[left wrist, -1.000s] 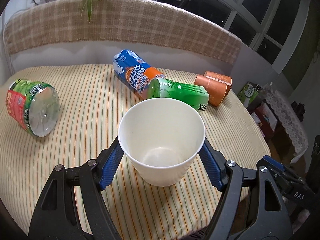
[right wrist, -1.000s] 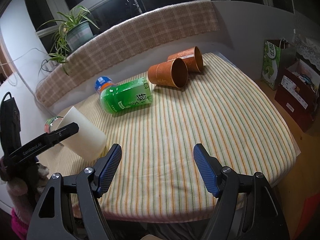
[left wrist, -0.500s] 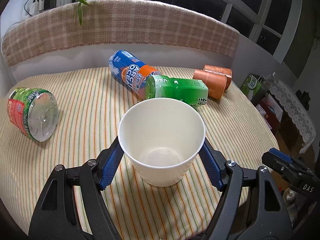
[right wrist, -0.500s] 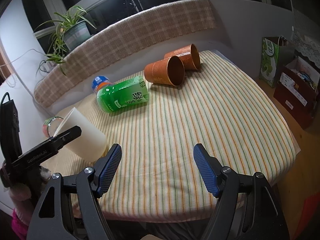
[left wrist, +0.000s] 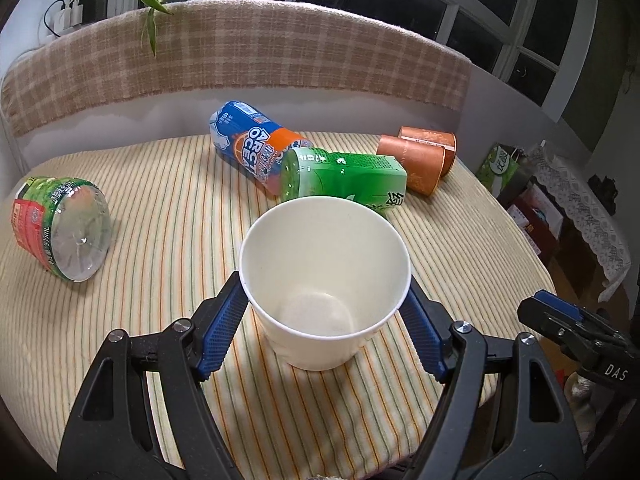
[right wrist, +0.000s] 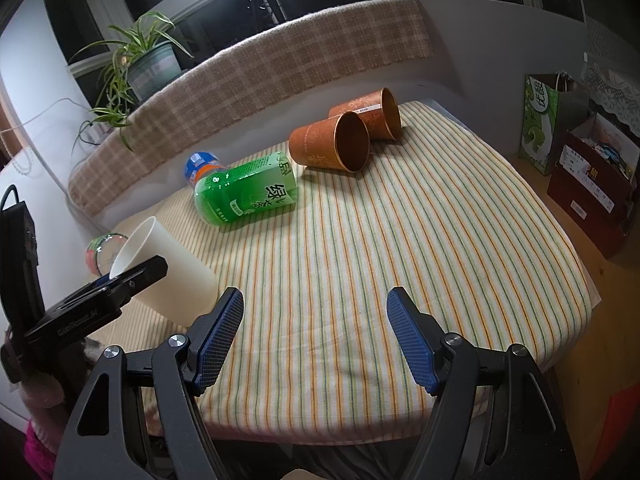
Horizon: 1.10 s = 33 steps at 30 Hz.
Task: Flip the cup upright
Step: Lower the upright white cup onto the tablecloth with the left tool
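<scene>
Left gripper (left wrist: 325, 312) is clamped on the white paper cup (left wrist: 325, 280), blue pads pressed against both sides just under the rim, and the cup sits dead centre of the left wrist view, mouth tipped toward the camera, its base on or just above the striped tablecloth (left wrist: 168, 184); which, I cannot tell. In the right wrist view the same cup (right wrist: 168, 268) shows at the left edge, leaning, with the left gripper's black finger across its rim. Right gripper (right wrist: 316, 336) hangs at the bottom of its frame with its fingers spread wide, holding nothing, over bare cloth. Just beyond the cup lies a green tea bottle (left wrist: 344, 178) on its side, and touching it behind, a blue and orange bottle (left wrist: 256, 146), also lying down. Two copper-coloured cups (right wrist: 348, 136) lie side by side toward the upper right, mouths open to the right wrist camera. A red and green bottle (left wrist: 60, 228) lies at the left of the left wrist view, base facing us. The table carries yellow cloth with green and orange stripes; a plaid-covered backrest (left wrist: 240, 52) curves behind, a potted spider plant (right wrist: 140, 60) above it, dark windows beyond. The cup's inside is plain, clean, empty.
</scene>
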### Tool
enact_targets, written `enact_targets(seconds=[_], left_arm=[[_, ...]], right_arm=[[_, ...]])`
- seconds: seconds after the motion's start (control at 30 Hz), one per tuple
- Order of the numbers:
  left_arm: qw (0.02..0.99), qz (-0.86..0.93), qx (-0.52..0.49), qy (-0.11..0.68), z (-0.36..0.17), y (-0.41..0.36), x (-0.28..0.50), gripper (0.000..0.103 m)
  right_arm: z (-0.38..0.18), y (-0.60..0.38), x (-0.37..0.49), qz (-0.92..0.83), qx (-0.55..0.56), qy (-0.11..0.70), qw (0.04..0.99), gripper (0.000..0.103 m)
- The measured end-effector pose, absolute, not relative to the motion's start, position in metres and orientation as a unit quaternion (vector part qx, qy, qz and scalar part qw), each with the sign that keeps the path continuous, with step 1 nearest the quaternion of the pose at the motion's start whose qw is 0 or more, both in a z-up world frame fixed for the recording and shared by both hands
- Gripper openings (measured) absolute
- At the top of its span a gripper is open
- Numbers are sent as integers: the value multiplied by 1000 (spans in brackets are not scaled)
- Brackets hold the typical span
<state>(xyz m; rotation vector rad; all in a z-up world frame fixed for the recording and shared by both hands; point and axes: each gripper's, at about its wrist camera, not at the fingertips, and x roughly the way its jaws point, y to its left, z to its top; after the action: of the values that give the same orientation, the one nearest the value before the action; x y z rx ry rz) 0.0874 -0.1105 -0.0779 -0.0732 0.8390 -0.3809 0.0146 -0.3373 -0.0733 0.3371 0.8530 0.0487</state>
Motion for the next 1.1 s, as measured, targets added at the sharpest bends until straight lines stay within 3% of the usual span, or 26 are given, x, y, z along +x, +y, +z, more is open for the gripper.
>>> enact_targets(seconds=[1.1], left_arm=[[881, -203, -47, 425, -90, -95, 71, 81]], right_arm=[[-71, -328, 16, 23, 156, 408, 899, 74]])
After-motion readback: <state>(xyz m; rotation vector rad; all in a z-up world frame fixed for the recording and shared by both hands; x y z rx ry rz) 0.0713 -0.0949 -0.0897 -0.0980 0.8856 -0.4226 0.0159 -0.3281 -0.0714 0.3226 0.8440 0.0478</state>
